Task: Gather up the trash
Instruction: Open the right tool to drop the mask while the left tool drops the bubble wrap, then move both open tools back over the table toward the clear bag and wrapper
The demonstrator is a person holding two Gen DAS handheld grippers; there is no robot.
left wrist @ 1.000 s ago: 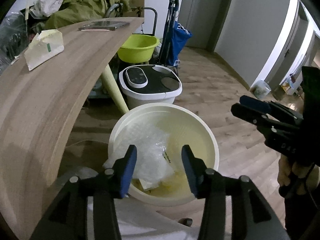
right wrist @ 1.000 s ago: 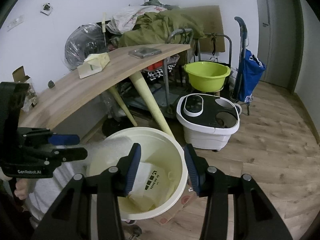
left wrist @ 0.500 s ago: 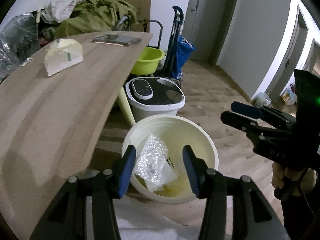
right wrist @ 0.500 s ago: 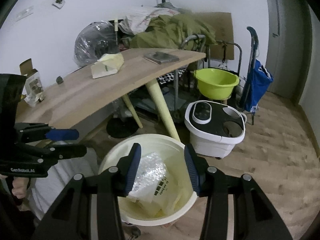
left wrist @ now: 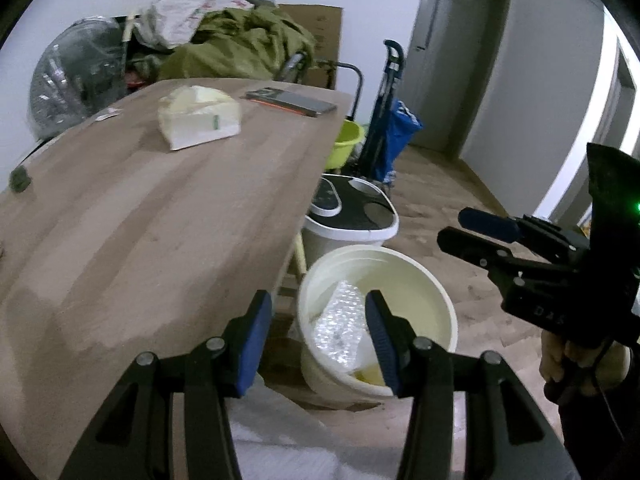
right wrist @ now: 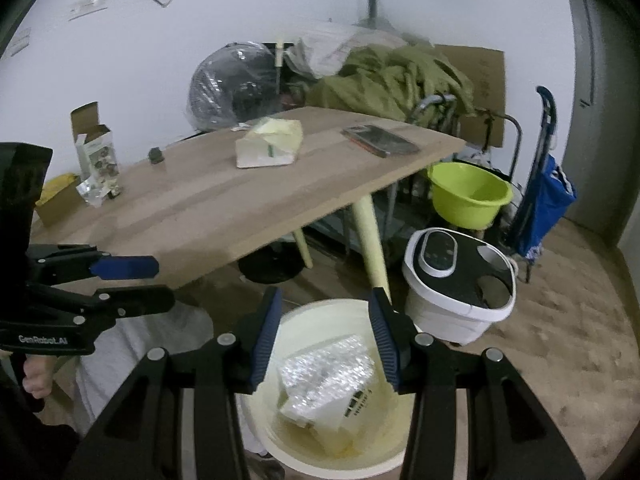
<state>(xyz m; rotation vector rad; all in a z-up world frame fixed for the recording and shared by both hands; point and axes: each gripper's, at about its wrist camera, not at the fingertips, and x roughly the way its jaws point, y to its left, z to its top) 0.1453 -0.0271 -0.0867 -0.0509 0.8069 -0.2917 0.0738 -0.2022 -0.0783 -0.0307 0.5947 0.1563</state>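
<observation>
Below both tongs, on the floor beside the bench (right wrist: pixel 224 204): cream bucket (right wrist: pixel 394 458), already holding a wad of bubble wrap (right wrist: pixel 328 372) and a white printed packet (right wrist: pixel 356 402). Left tongs (left wrist: pixel 316 344) parted, nothing between the blue pads, poised over the bench edge and the bucket rim. Right tongs (right wrist: pixel 324 344) likewise parted and empty, aimed down into the bucket mouth.

Next likely piece of trash: crumpled pale paper bag (left wrist: pixel 198 116), lying on the bench well apart from both tongs, up and to the left of the left pair, far side of the top. Long axis roughly across the left view, left to right, so a pinch across its short dimension looks easier. Left hand judged nearer, being already over the bench; right hand (left wrist: pixel 560 356) out over the floor, with the bucket between it and the bench.

Also on the bench: flat dark tablet (right wrist: pixel 380 140) near the far corner, probably not trash; small opened carton (right wrist: pixel 96 152) with wrappers at the wall end, possibly 2 or more further pickups.
</observation>
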